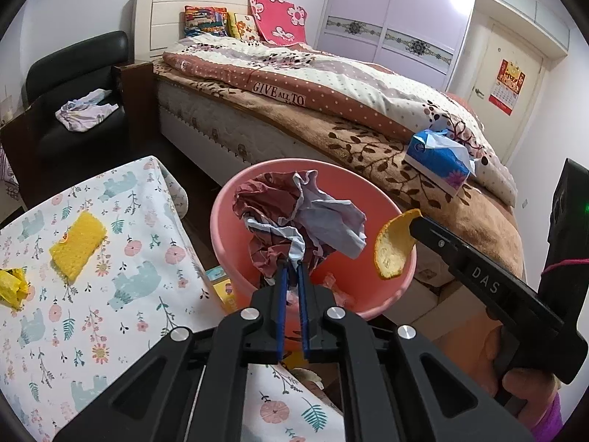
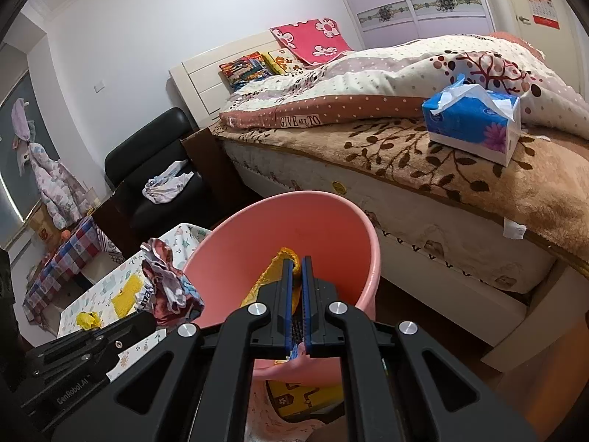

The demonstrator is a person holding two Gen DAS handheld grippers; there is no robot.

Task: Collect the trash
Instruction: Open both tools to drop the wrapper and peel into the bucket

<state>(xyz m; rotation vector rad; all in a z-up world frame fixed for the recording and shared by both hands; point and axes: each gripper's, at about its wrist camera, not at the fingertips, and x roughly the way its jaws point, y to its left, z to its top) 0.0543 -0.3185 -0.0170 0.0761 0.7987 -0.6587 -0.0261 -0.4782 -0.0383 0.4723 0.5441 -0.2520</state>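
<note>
A pink plastic bin (image 1: 228, 243) (image 2: 331, 228) stands between the flowered table and the bed. My left gripper (image 1: 292, 263) is shut on a crumpled maroon and pale blue wrapper (image 1: 294, 213), which hangs over the bin's mouth. In the right wrist view that wrapper (image 2: 169, 287) sits just left of the bin's rim. My right gripper (image 2: 297, 260) is shut on a piece of orange peel (image 2: 274, 276) above the bin's opening. In the left wrist view the peel (image 1: 394, 246) hangs over the bin's right rim, pinched by the right gripper (image 1: 418, 217).
On the flowered tablecloth (image 1: 110, 276) lie a yellow sponge (image 1: 77, 243) and a crumpled yellow wrapper (image 1: 13, 283). A bed (image 1: 331, 118) with a blue tissue pack (image 1: 438, 162) runs behind the bin. A black armchair (image 1: 73, 84) holding a cloth stands at the left. A yellow box (image 2: 302, 397) lies under the bin.
</note>
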